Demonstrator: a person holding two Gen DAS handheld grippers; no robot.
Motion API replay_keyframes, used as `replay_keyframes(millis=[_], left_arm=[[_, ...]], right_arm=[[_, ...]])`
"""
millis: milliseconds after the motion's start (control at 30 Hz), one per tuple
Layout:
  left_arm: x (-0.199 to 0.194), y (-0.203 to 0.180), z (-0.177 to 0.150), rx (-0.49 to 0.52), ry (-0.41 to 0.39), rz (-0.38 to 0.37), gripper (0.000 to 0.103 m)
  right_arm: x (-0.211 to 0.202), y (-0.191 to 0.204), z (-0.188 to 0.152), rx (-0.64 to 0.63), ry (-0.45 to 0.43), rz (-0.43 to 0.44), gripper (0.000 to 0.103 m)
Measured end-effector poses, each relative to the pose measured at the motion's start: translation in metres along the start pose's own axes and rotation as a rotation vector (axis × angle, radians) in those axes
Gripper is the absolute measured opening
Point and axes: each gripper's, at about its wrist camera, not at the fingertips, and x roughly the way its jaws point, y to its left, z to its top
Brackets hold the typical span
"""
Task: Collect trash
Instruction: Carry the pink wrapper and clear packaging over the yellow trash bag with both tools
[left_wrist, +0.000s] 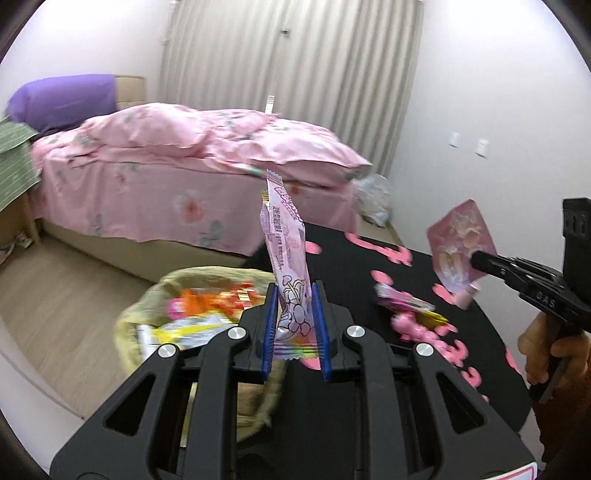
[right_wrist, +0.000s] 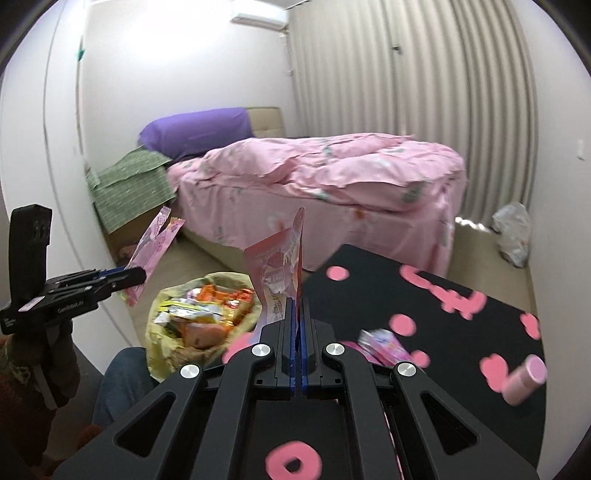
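Observation:
My left gripper (left_wrist: 294, 295) is shut on a long lilac-pink snack wrapper (left_wrist: 286, 254) that stands upright between its blue pads; the right wrist view shows this gripper (right_wrist: 135, 275) and wrapper (right_wrist: 151, 247) at the left. My right gripper (right_wrist: 298, 301) is shut on a red-and-pink packet (right_wrist: 279, 266), and it appears at the right edge of the left wrist view (left_wrist: 476, 260) with the packet (left_wrist: 460, 247). A yellowish trash bag (right_wrist: 162, 332) full of wrappers stands open on the floor, below and between both grippers (left_wrist: 129, 325). Another pink wrapper (right_wrist: 384, 347) lies on the black table (right_wrist: 406, 295).
A pink bottle (right_wrist: 524, 380) lies on the table's right side. A bed with pink bedding (right_wrist: 314, 177) fills the room behind, and a white plastic bag (right_wrist: 513, 232) sits on the floor by the curtain. A person's knee in jeans (right_wrist: 118, 387) is beside the trash bag.

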Motion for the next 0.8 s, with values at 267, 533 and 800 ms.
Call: replay_keyframes(millis=[267, 533, 800], left_arm=[[-0.012, 0.078, -0.001, -0.143, -0.016, 0.127, 0.018], [0.020, 0.097, -0.021, -0.167, 0.065, 0.046, 0.018], [0.062, 0.090, -0.026, -0.121, 0.144, -0.030, 0.018]], right_arm=[[0.063, 0.050, 0.016, -0.077, 0.088, 0.097, 0.003], [0.144, 0.079, 0.007, -0.091, 0.222, 0.191, 0.003], [0.212, 0.086, 0.003, -0.057, 0.315, 0.244, 0.003]])
